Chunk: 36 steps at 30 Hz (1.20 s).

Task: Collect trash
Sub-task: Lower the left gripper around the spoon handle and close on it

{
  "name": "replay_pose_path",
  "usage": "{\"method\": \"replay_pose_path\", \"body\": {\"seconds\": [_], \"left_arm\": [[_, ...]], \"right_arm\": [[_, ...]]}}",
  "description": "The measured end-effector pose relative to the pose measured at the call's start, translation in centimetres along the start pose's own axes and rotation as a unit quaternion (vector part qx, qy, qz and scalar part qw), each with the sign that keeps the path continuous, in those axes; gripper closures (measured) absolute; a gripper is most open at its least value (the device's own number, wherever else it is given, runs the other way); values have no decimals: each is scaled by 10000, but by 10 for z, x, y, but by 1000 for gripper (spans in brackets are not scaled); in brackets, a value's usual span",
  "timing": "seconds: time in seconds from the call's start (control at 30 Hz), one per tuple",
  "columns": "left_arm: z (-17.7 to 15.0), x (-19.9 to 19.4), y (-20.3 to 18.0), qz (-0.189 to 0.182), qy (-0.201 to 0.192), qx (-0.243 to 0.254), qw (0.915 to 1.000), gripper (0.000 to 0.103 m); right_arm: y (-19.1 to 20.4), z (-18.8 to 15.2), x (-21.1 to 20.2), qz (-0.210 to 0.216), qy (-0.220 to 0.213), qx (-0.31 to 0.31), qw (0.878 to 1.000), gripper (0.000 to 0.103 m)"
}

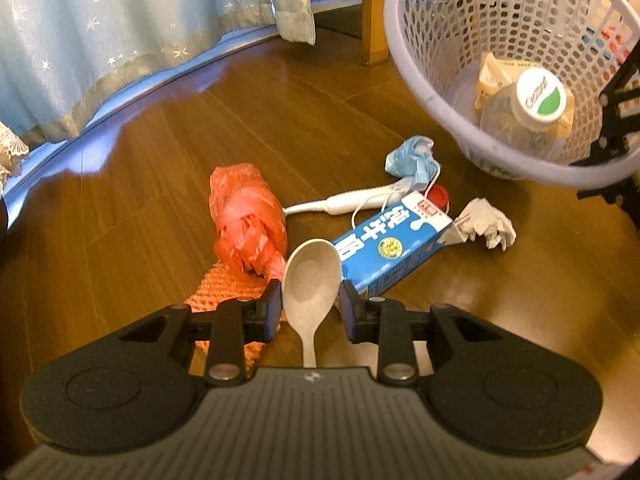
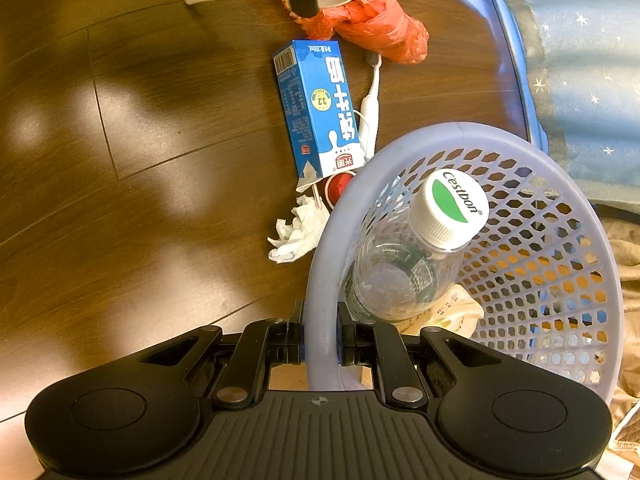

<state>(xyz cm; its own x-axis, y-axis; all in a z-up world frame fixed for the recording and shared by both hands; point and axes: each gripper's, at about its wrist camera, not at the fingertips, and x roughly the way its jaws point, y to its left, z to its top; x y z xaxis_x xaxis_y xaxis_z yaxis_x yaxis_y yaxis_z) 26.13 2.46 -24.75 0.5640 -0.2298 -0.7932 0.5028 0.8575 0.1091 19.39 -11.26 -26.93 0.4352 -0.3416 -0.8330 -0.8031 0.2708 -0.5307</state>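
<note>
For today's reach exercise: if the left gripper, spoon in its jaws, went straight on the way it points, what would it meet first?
Probably the blue milk carton, lying just beyond the spoon held in the left gripper; depth is uncertain.

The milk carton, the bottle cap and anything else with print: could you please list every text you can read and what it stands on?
"Cestbon": on the white and green cap of the clear plastic bottle in the lavender basket.
"3.2": on the yellow round seal of the blue milk carton.
Large white Chinese characters on the carton: visible; the barcode and small print are too small.
Print on the cream packet in the basket: too small.
</note>
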Motion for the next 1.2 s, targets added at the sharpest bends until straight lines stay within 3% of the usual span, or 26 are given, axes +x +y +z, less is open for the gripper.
{"method": "replay_pose_path", "body": {"seconds": [0.07, 0.43, 0.63, 0.7, 0.87, 0.97, 1.2], "left_arm": [[3, -2, 0, 18, 2, 55, 10000, 102], [-1, 3, 0, -108, 117, 166, 9997, 102], [-18, 12, -21, -574, 279, 649, 9959, 92], [-24, 17, -30, -680, 326, 899, 9931, 83], [-35, 30, -51, -800, 308, 1620, 9831, 72], [-41, 40, -55, -709, 346, 1996, 9767, 72], [-44, 57, -50, -755, 495, 2227, 9707, 71]], "right_arm": [[0, 0, 0, -4, 0, -2, 10000, 93], [0, 0, 0, -3, -6, 6, 10000, 93], [1, -1, 0, -12, -21, -5, 10000, 93], [1, 0, 0, -18, -32, -8, 10000, 93], [2, -1, 0, -14, -63, 11, 10000, 93], [2, -4, 1, -10, -88, 24, 10000, 93], [2, -6, 0, -6, -113, 41, 9999, 93]]}}
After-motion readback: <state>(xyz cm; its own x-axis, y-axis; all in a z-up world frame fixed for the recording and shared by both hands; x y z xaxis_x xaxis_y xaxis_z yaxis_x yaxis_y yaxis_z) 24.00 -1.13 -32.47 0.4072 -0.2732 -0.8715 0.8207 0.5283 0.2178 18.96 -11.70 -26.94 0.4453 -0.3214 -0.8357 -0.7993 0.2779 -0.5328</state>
